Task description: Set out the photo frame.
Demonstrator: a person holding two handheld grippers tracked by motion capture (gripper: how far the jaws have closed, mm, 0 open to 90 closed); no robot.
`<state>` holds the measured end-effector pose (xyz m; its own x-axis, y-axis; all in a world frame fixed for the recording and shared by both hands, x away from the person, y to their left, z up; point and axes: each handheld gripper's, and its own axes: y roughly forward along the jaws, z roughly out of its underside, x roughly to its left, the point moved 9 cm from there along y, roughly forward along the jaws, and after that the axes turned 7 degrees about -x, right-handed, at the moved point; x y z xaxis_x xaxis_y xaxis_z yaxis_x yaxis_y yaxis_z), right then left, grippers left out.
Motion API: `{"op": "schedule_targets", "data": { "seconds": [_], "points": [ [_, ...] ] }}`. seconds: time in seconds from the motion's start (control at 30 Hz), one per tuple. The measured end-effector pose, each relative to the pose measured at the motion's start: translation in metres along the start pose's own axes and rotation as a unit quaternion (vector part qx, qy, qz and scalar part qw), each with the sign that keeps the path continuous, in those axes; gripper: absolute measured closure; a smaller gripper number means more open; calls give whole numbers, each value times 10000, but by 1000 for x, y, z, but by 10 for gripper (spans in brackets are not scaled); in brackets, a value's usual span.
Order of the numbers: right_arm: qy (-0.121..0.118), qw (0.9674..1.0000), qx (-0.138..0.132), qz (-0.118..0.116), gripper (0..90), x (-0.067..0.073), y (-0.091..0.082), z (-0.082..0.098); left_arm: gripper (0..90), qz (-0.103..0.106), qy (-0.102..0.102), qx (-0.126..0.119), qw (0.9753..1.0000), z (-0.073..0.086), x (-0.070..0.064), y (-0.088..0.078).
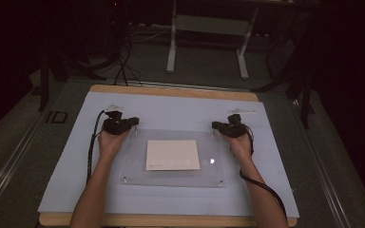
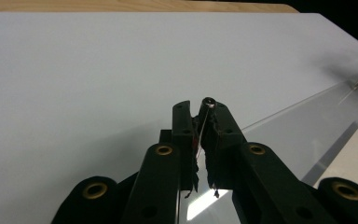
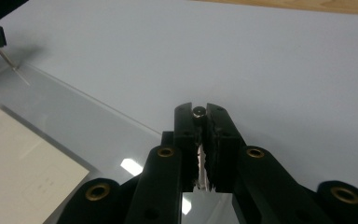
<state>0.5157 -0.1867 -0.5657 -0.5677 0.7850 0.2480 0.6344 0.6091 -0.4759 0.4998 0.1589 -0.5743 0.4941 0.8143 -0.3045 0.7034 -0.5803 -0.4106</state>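
Left gripper (image 2: pixel 204 108) clamped on far-left standoff screw (image 2: pixel 208 101) of acrylic plate (image 1: pixel 138 178); right gripper (image 3: pixel 199 112) clamped on far-right screw (image 3: pixel 198 111). We keep grips square, lift straight together.

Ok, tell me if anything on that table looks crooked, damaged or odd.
Nothing stands out. The clear sheet lies flat and square on the blue mat, the white card sits roughly centred under it, and each gripper is pinching a small screw at a far corner.
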Motion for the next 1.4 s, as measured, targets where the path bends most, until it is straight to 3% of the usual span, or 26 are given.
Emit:
{"op": "schedule_targets", "data": {
  "seconds": [0.2,0.3,0.37,0.5,0.6,0.7,0.77,0.9,1.03,1.13,1.4],
  "points": [
    [111,9997,163,114,852,-4,7,-6,848,-108,-76,299,9995,-6,4,8],
    [121,9997,167,142,853,-5,8,-6,850,-110,-149,307,9994,-7,5,10],
    [249,9992,213,216,852,-7,11,-8,851,-168,-351,326,9987,-9,7,13],
    [318,9989,251,216,850,-7,12,-9,851,-183,-414,315,9985,-9,8,14],
    [341,9984,272,353,721,-7,8,-13,850,-211,-532,335,9978,-9,8,15],
    [436,9982,245,340,699,-5,3,-16,850,-224,-534,348,9977,-9,8,15],
    [137,9986,273,431,620,4,-8,-22,849,-180,-550,323,9978,-9,8,15],
    [-38,9991,167,388,592,16,-21,-32,848,-161,-538,336,9979,-9,8,15],
    [-188,9996,71,185,589,30,-28,-39,848,-145,-543,339,9978,-8,8,15],
    [-404,9990,165,-131,594,55,-36,-37,848,-124,-569,331,9978,-8,8,15],
    [-490,9959,401,-651,614,103,-46,-19,848,-147,-573,340,9977,-8,8,16]
  ]
}}
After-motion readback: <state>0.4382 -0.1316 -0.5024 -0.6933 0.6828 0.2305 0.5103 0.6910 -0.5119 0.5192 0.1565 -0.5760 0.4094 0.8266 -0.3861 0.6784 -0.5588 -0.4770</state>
